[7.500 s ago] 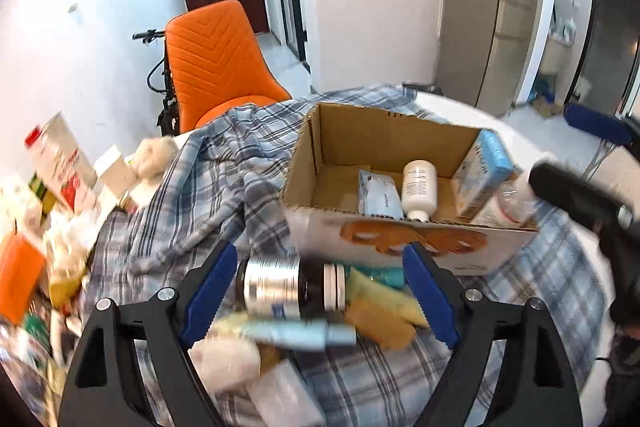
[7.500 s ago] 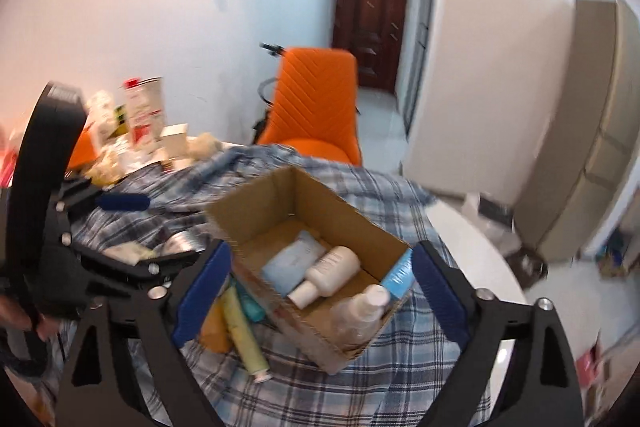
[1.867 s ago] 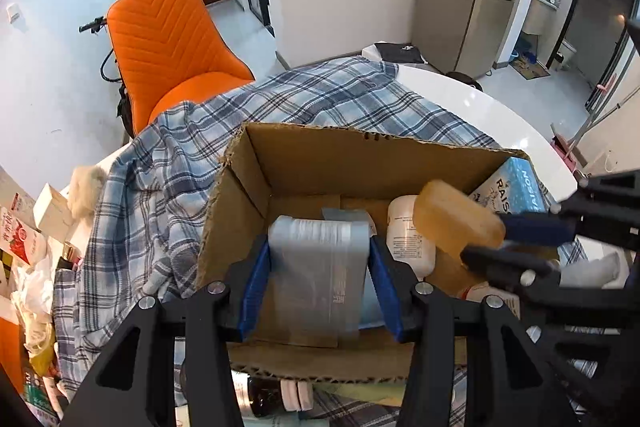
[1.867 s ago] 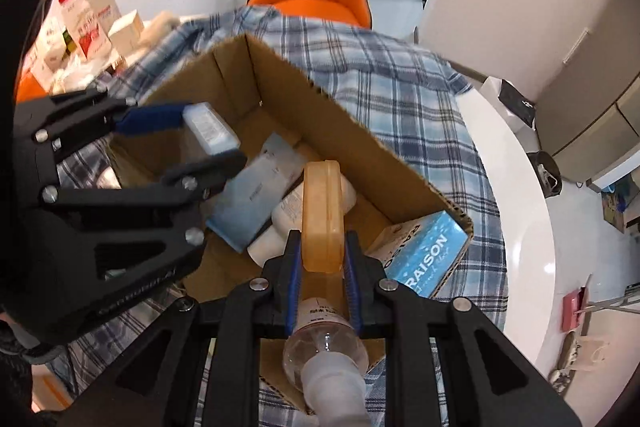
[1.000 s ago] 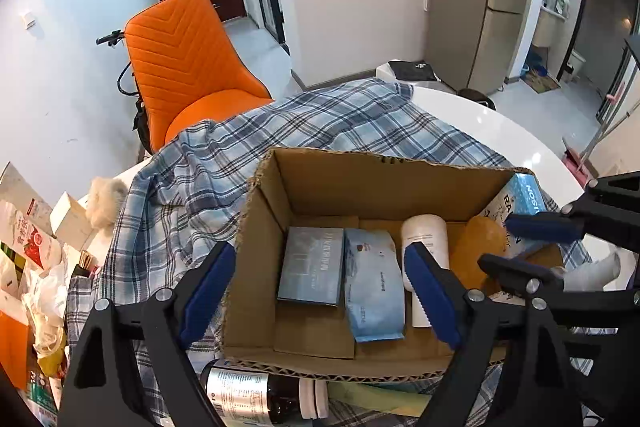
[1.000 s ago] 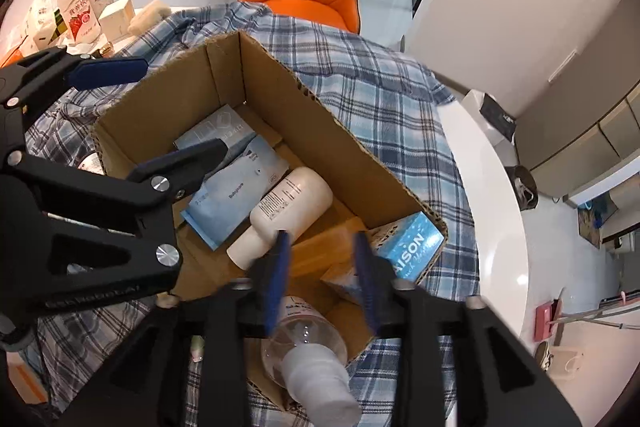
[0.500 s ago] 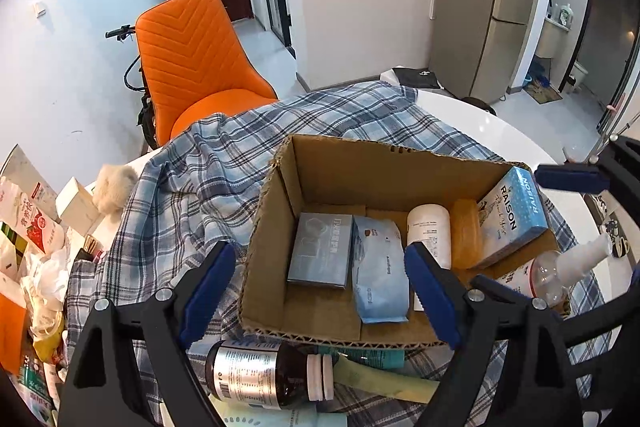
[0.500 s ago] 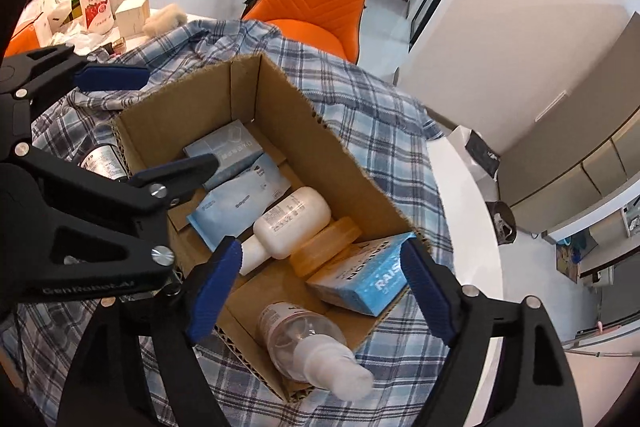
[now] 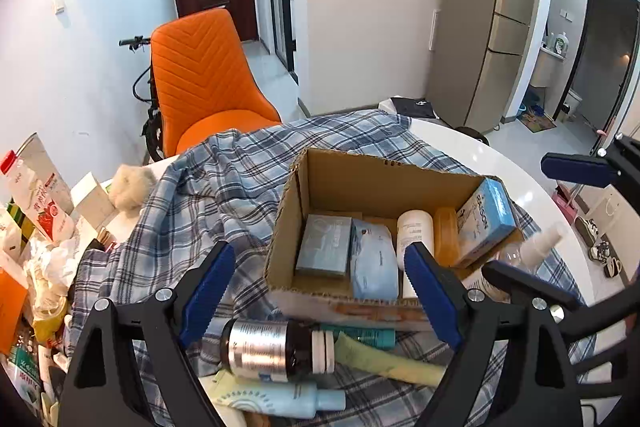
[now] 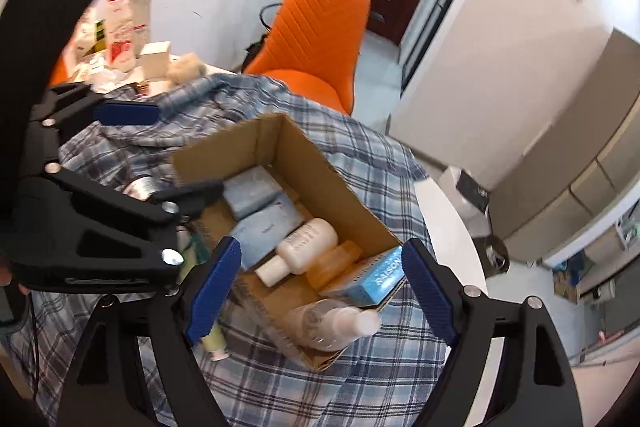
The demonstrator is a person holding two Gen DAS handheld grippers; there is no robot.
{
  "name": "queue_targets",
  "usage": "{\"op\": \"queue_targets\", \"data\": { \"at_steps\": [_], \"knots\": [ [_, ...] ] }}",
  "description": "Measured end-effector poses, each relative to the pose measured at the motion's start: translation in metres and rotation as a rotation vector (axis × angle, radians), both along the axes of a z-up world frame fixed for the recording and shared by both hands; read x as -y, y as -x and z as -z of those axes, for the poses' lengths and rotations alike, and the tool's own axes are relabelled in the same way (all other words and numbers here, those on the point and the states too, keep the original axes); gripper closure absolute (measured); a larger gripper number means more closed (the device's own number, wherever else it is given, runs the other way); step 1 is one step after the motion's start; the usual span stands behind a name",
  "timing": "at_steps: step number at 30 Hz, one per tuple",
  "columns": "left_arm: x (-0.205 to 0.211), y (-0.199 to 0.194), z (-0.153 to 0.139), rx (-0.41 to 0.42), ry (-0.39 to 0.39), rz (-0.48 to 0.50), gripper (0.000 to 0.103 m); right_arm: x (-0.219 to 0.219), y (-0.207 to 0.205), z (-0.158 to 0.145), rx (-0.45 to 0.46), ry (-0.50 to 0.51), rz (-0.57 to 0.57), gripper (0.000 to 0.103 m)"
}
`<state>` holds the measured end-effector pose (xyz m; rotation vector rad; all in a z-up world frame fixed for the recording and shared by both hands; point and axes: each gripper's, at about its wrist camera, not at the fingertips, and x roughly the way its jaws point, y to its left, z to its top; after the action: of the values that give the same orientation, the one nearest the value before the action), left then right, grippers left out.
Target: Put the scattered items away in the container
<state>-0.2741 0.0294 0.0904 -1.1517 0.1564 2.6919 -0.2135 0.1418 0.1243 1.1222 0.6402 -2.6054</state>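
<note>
An open cardboard box (image 9: 372,171) (image 10: 320,155) sits on a plaid cloth. It holds a grey-blue box (image 9: 324,247), a blue pouch (image 9: 374,267), a white bottle (image 9: 414,231), an amber bottle (image 9: 446,235) (image 10: 334,265), a blue carton (image 9: 486,223) and a clear spray bottle (image 10: 336,323). My left gripper (image 9: 316,295) is open and empty, above a dark silver-labelled bottle (image 9: 276,349), a green tube (image 9: 388,363) and a pale blue tube (image 9: 280,397) in front of the box. My right gripper (image 10: 320,291) is open and empty, above the box's near corner.
A white round table (image 9: 500,155) carries the plaid cloth (image 9: 224,187). An orange chair (image 9: 200,83) stands behind it. Cartons, packets and crumpled wrappers (image 9: 36,227) crowd the table's left side. The right gripper's finger (image 9: 576,165) shows right of the box.
Both grippers let go of what they held, the grey-blue box and the amber bottle, which now lie in the cardboard box. Both grippers have since opened wide and pulled back and up.
</note>
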Motion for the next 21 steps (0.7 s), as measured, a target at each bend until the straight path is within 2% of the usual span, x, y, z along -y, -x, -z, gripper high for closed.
{"op": "queue_targets", "data": {
  "at_steps": [7, 11, 13, 15, 18, 21],
  "knots": [
    [0.017, -0.032, 0.003, -0.016, 0.01, 0.012, 0.015, 0.014, -0.04, -0.001, -0.056, 0.002, -0.08, 0.021],
    [0.02, -0.055, 0.01, -0.076, 0.106, 0.005, 0.014, 0.023, -0.064, 0.003, -0.065, 0.013, -0.129, 0.021],
    [0.022, -0.065, 0.012, -0.123, 0.153, -0.004, 0.014, 0.028, -0.076, 0.006, -0.081, 0.007, -0.154, 0.016],
    [0.025, -0.075, 0.014, -0.148, 0.164, -0.002, 0.012, 0.033, -0.087, 0.01, -0.109, -0.004, -0.164, 0.012],
    [0.036, -0.081, 0.022, -0.125, 0.121, -0.014, 0.001, 0.034, -0.1, 0.016, -0.12, 0.0, -0.179, 0.01],
    [0.051, -0.081, 0.033, -0.064, 0.036, -0.039, 0.0, 0.033, -0.106, 0.025, -0.116, 0.028, -0.174, 0.005]
  ]
}}
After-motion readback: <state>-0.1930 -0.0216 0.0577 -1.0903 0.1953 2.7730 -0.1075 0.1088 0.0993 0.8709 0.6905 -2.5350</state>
